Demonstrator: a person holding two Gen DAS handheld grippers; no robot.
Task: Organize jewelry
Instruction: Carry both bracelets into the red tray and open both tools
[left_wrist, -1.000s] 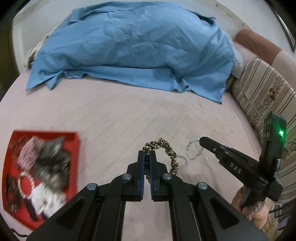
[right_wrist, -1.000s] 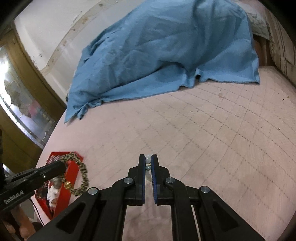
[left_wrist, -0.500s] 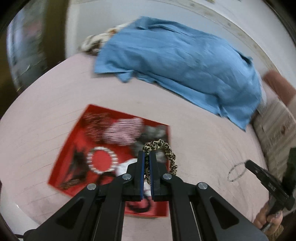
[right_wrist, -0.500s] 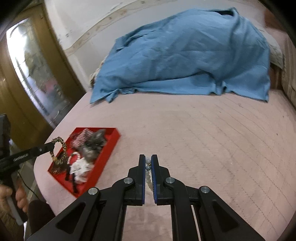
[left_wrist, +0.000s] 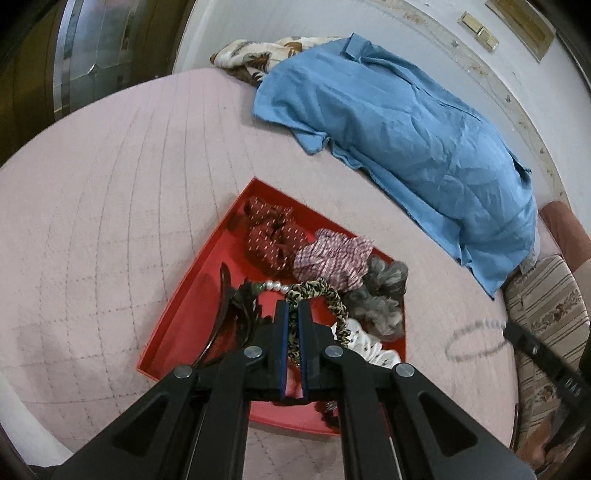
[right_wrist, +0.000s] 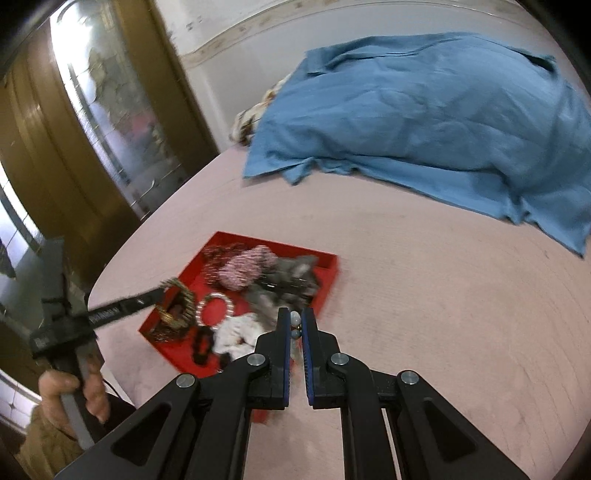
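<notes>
Jaws of the left gripper (left_wrist: 293, 314) pinch a leopard-print scrunchie (left_wrist: 332, 299) above the red tray (left_wrist: 177, 317). The right gripper (right_wrist: 295, 325) is clamped on a pale bead bracelet (right_wrist: 294, 318) near the tray's edge. Scrunchies (left_wrist: 332, 258) and a pearl bracelet (right_wrist: 214, 308) fill the tray on the pink bed (left_wrist: 110, 203); beyond lies a blue cloth (left_wrist: 406, 110).

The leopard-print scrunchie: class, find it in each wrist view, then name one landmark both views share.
Left wrist view: the leopard-print scrunchie sits lower centre, pinched in the left gripper, over the red tray.
Right wrist view: the scrunchie is at lower left, at the left gripper's tip, over the tray.
Shared landmark: the blue cloth.
</notes>
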